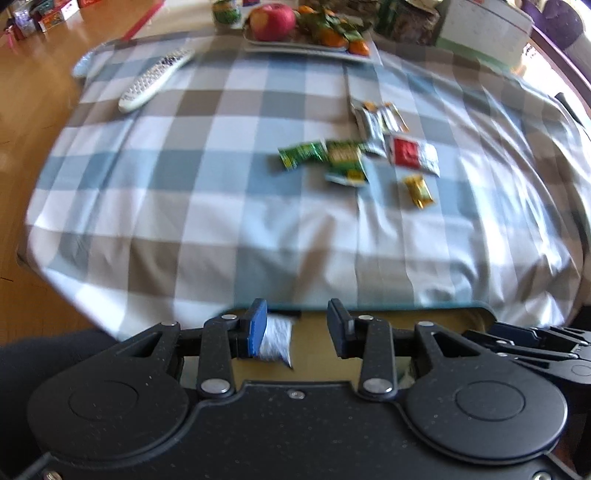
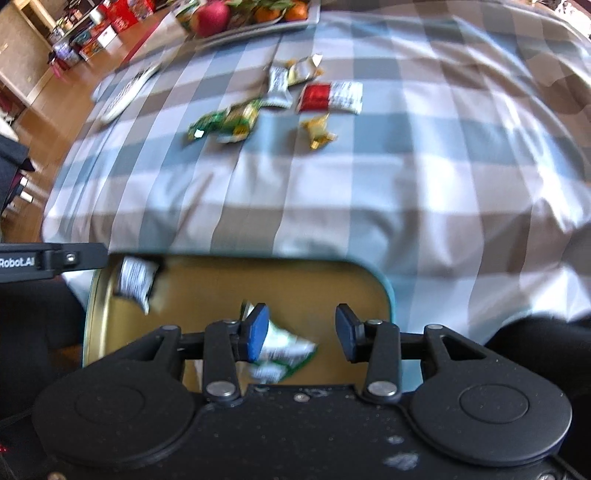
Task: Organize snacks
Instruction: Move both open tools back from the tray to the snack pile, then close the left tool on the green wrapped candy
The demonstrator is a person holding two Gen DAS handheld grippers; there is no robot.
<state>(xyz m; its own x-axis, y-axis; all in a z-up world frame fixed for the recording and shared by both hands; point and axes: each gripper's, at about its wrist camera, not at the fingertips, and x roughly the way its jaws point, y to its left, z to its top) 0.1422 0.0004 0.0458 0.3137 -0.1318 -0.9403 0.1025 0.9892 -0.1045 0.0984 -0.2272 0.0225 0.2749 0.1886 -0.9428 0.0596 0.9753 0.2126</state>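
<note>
Both grippers hover over a gold-lined tin with a teal rim at the table's near edge; it also shows in the left wrist view. My left gripper is open, and a white packet lies against its left finger. My right gripper is open above a green-and-white packet lying in the tin. A silver packet sits in the tin's left part. Loose snacks lie mid-table: green packets, a red-and-white packet, silver packets and a gold candy.
The checked tablecloth covers the table. A white remote lies at the far left. A fruit tray with an apple and tangerines stands at the back. A box sits back right. Wooden floor lies left.
</note>
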